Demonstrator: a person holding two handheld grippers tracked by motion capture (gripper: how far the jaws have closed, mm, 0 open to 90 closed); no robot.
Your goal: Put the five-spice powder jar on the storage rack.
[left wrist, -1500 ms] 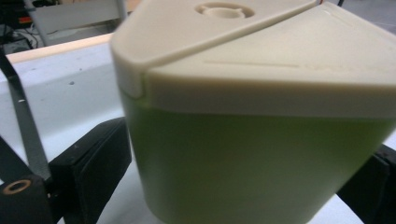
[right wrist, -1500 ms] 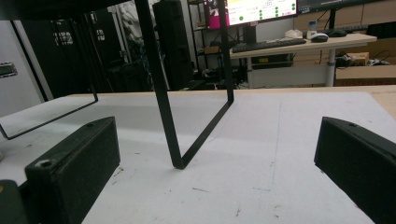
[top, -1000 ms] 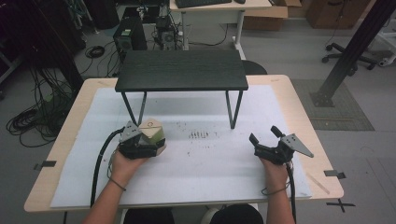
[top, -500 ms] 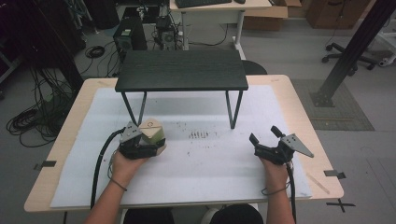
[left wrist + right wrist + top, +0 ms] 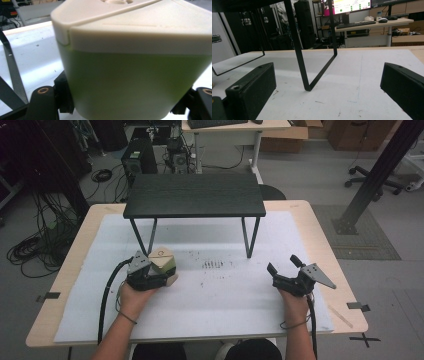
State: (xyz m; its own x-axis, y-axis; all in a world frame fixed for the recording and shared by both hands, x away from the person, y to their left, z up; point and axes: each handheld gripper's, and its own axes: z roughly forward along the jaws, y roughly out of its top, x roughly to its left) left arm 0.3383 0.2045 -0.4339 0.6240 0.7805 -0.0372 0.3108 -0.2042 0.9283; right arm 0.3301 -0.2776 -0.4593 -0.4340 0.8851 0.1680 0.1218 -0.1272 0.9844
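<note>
Two tongs are in hand, the left tongs and the right tongs, one in each of the person's two hands, with one black cable trailing from each. One green container with a cream lid sits on the counter. One white sheet covers the counter top. One black stand rises from it on two bent wire legs. Behind, there is one desk, one computer tower and one office chair. Three black tape marks lie around the counter's near corners.

The green container is cut off at the frame's edges (its base hidden)
</note>
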